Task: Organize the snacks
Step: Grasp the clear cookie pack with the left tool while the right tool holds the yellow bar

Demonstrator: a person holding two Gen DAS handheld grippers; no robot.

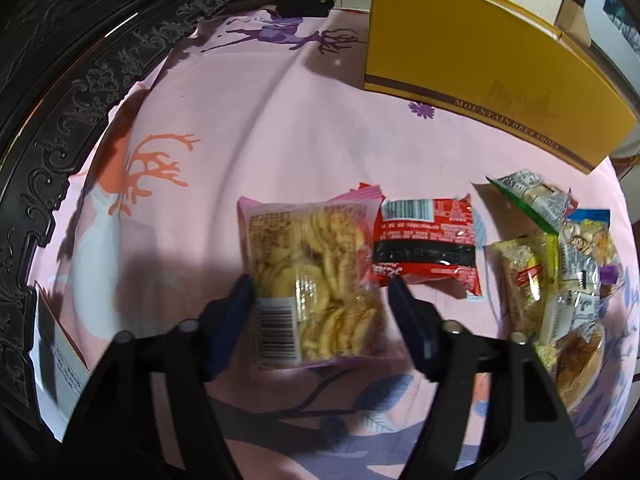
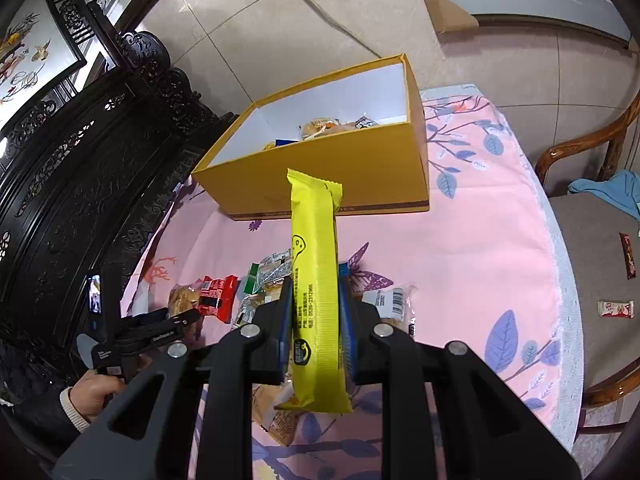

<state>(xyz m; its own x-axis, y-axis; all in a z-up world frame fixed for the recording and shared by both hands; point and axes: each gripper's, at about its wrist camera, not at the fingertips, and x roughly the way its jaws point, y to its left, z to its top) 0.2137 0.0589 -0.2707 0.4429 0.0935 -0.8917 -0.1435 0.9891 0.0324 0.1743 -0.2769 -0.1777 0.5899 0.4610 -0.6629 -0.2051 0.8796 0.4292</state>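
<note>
Right wrist: tool (image 2: 313, 312) grips yellow packet (image 2: 314, 280) — box (image 2: 320, 184) near.

A pink printed cotton-like cloth (image 1: 304, 140), matt and softly creased, covers the desk, on which a glossy clear plastic packet of ridged yellow crackers (image 1: 316, 280) lies at nine o'clock of a shiny red foil packet (image 1: 428, 244), beyond them a matt yellow cardboard box (image 1: 472, 60).
</note>
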